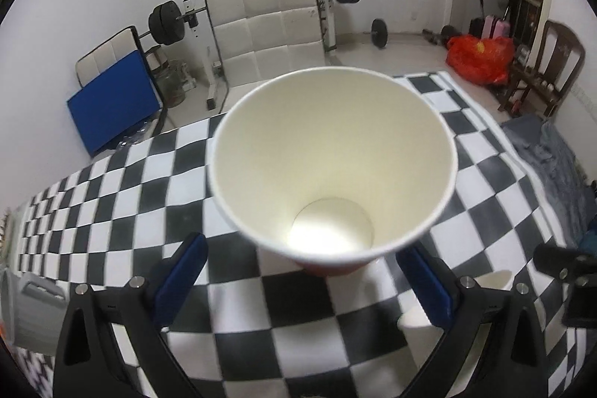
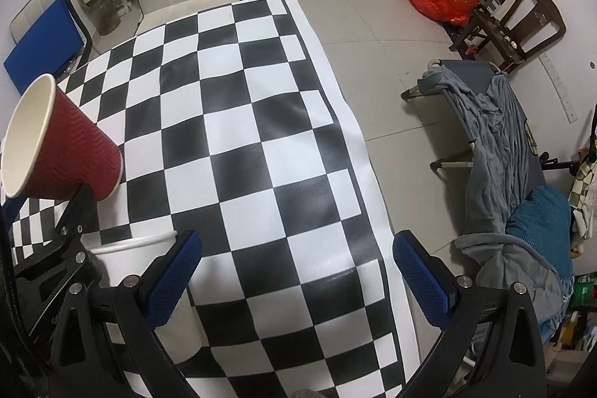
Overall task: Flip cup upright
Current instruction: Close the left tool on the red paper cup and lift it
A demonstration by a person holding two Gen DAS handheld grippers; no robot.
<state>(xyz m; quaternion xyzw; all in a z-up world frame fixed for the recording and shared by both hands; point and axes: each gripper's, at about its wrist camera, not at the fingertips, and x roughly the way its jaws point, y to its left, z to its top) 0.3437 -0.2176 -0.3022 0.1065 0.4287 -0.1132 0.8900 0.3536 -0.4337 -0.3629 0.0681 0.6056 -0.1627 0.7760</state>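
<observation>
A red ribbed paper cup with a white inside [image 1: 332,159] fills the left wrist view, mouth toward the camera, tilted, its base near the checkered cloth. My left gripper [image 1: 302,282] is open, its blue pads [image 1: 183,278] wide on either side below the cup and apart from it. In the right wrist view the same cup [image 2: 71,148] leans at the far left, with the left gripper's black finger just under it. My right gripper [image 2: 298,275] is open and empty over the cloth's right part. A white cup [image 2: 149,271] stands behind its left finger.
The black-and-white checkered cloth [image 2: 253,122] covers the table; its right edge drops to a tiled floor. White chairs [image 1: 268,21], barbell weights, a red bag [image 1: 479,55] and a cot with grey blankets [image 2: 496,137] stand beyond. The white cup [image 1: 421,312] lies low right.
</observation>
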